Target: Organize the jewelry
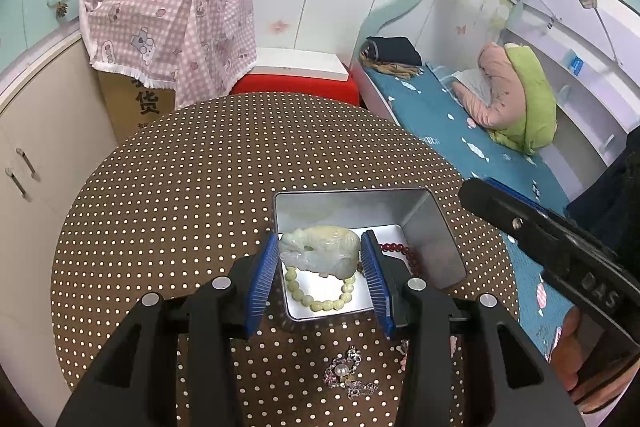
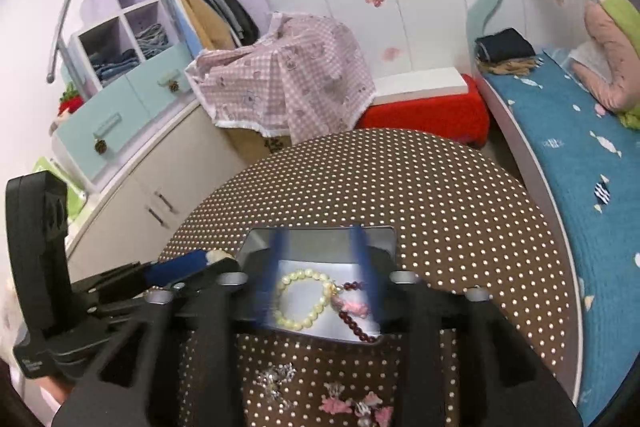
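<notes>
The dotted surface point(image 1: 200, 187) is seen beneath both claws, with the open tin point(image 1: 420, 227) just ahead of them. The left claw point(image 1: 320, 259) is clamped on a pale carved stone point(image 1: 320, 247), held over the tin above the bead bracelet point(image 1: 320, 301). The right claw point(image 2: 320, 279) is spread and empty. The stone should be lowered gently before release, clear of the dark red beads point(image 1: 400, 251).
</notes>
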The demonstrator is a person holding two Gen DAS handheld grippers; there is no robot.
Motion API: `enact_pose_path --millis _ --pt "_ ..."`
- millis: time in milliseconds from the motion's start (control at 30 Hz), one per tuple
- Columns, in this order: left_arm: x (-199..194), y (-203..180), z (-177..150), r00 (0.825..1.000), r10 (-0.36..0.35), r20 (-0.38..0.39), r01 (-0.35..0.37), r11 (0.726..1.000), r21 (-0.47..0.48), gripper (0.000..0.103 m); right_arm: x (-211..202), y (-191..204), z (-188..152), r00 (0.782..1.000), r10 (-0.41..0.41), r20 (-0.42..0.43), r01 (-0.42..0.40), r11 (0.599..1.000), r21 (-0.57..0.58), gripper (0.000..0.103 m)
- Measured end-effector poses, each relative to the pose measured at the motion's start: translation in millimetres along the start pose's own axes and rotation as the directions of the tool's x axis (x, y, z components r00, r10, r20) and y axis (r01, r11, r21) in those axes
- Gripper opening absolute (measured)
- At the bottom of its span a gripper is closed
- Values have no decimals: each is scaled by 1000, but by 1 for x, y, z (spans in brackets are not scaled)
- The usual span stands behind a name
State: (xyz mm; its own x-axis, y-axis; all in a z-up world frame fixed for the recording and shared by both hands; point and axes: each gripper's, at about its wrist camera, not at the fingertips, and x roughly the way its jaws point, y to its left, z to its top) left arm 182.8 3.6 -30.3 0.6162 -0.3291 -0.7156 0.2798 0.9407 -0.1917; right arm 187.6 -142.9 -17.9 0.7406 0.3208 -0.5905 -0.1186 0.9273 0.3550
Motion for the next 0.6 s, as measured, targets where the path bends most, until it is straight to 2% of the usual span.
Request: enact_pose_path --millis 33,367,433,600 --pt "1 1 0 1000 2 -1 -2 1000 -3 41 -1 -2 0 1000 -23 10 23 1000 12 72" --pt "-2 2 1 1000 -3 4 3 1000 6 42 -4 -14 -8 997 -79 -5 79 997 26 72" --pt "-5 2 -1 1000 10 7 -10 1000 -1 52 -5 -13 -11 996 -94 -10 94 995 13 72" --pt "-13 -1 -6 1000 17 17 -17 1000 8 52 -9 -14 -17 993 -115 -14 115 993 6 72"
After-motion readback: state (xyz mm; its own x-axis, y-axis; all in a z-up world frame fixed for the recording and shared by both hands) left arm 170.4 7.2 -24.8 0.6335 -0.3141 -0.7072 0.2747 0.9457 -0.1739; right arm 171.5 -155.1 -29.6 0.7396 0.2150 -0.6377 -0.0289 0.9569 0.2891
